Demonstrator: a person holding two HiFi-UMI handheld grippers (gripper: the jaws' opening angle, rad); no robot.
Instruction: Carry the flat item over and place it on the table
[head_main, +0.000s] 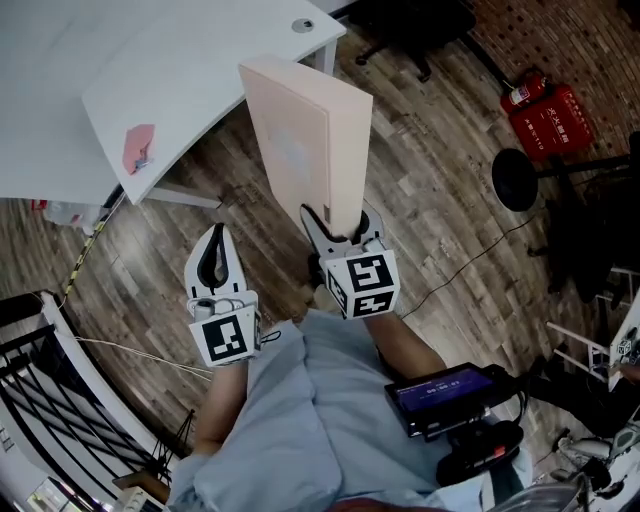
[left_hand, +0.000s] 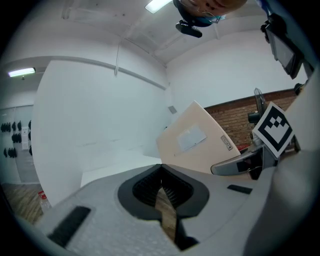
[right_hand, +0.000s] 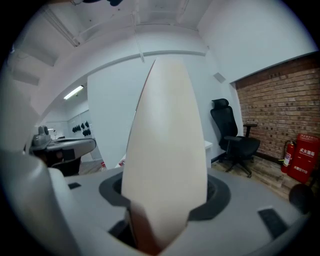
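Observation:
The flat item is a pale beige slab-like box (head_main: 300, 150) with a faint label on its broad face. It stands upright on edge above the wooden floor, its lower end pinched in my right gripper (head_main: 343, 224), which is shut on it. In the right gripper view the box (right_hand: 165, 160) rises out of the jaws and fills the middle. My left gripper (head_main: 213, 258) hangs to the left of the box, shut and holding nothing. From the left gripper view the box (left_hand: 192, 142) shows at the right, beyond the left gripper (left_hand: 162, 189). The white table (head_main: 200, 70) lies ahead at upper left.
A small pink object (head_main: 138, 147) lies on the table near its front edge. A black office chair (head_main: 415, 25) stands beyond the table's right corner. A red fire-extinguisher box (head_main: 550, 118), a black round stool (head_main: 516, 179) and floor cables are at the right.

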